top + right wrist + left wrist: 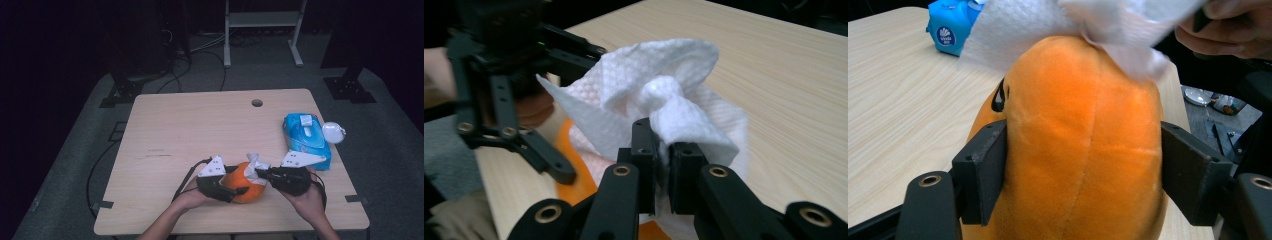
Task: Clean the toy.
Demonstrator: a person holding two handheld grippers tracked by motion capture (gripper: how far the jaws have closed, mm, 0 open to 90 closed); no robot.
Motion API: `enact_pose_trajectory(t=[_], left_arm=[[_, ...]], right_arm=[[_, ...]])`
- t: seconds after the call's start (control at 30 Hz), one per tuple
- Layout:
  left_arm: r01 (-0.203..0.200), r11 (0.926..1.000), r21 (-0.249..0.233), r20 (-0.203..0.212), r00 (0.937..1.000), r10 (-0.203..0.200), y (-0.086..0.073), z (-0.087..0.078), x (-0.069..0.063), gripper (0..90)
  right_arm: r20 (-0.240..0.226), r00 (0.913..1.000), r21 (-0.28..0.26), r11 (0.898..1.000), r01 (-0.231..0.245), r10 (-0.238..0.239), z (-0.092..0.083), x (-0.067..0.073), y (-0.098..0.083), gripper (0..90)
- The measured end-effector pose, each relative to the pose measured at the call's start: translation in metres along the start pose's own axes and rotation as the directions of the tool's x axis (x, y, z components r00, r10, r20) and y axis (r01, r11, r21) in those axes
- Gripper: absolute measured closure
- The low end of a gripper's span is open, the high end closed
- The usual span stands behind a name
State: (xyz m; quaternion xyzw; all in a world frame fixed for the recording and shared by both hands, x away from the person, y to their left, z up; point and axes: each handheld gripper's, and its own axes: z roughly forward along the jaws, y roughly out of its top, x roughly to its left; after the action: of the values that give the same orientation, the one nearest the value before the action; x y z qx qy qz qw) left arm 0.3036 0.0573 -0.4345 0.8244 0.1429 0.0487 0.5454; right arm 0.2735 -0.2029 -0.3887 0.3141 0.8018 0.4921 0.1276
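Basically wiping orange plush toy [1083, 145] with tissue [664, 100]. Left gripper [1083, 170] jaws clamp toy sides; right gripper [663, 165] jaws pinch tissue. Keep toy steady, use light strokes, avoid tearing tissue.

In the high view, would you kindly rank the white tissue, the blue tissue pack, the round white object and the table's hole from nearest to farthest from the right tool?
1. White tissue: pinched in the right tool, atop the orange plush.
2. Blue tissue pack: just beyond, near the table's right edge.
3. Round white object: beside the pack, at the edge.
4. Hole: near the far edge.
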Motion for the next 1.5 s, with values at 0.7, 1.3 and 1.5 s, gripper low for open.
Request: enact_pose_trajectory(t=[0.7,1.3,1.5], left_arm=[[0.007,0.9999,-0.008,0.014,0.9999,-0.006,-0.002,0.002,0.0,24.5],[-0.023,0.9997,0.009,0.009,0.9997,0.023,-0.002,0.006,-0.007,23.9],[-0.038,0.9991,0.018,0.006,0.9993,0.038,-0.001,0.007,-0.01,23.8]], right_arm=[[-0.022,0.9997,-0.029,1.0,0.002,-0.003,-0.002,0.005,0.003,82.5],[-0.022,0.9996,-0.025,1.0,0.016,-0.017,0.003,0.01,0.006,82.5],[-0.024,0.9996,-0.02,1.0,0.014,-0.014,0.005,0.012,0.006,82.6]])
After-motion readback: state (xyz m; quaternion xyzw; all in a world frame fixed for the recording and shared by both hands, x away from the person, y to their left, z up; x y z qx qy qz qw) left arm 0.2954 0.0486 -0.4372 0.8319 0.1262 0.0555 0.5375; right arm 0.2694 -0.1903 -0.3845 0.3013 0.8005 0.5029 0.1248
